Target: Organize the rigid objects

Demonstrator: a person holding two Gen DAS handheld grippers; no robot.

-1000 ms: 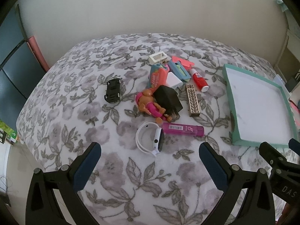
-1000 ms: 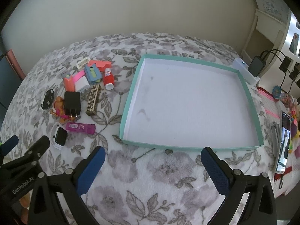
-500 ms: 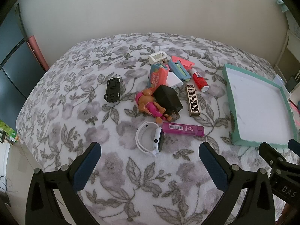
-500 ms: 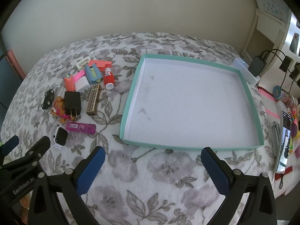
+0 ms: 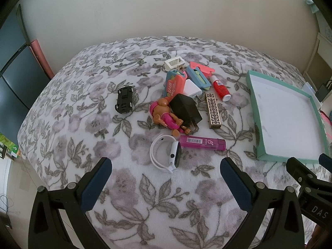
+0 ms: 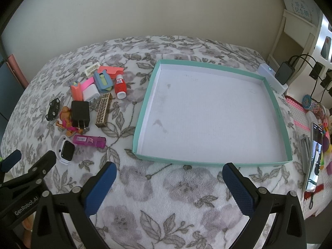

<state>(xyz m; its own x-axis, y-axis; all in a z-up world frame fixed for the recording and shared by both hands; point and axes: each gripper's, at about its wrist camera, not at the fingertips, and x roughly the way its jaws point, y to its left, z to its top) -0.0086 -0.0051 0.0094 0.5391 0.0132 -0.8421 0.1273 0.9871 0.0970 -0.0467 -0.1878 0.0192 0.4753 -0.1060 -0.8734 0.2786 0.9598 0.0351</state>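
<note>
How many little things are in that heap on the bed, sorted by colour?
Pink or coral: 5 (doll, tube, mint case, coral card, strip)
Black: 2
White: 3
Red: 1
Gold: 1
Blue: 1
Total: 13

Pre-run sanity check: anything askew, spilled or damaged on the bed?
No spill or damage visible. The tray is empty but faintly stained inside. The items lie in a loose heap left of it: the black charger leans on the doll, and the toy car sits apart.

right gripper [image 6: 166, 176] jaws wide apart, empty | teal tray [image 6: 278, 112] ahead | toy pile [image 6: 83, 105] left of tray
</note>
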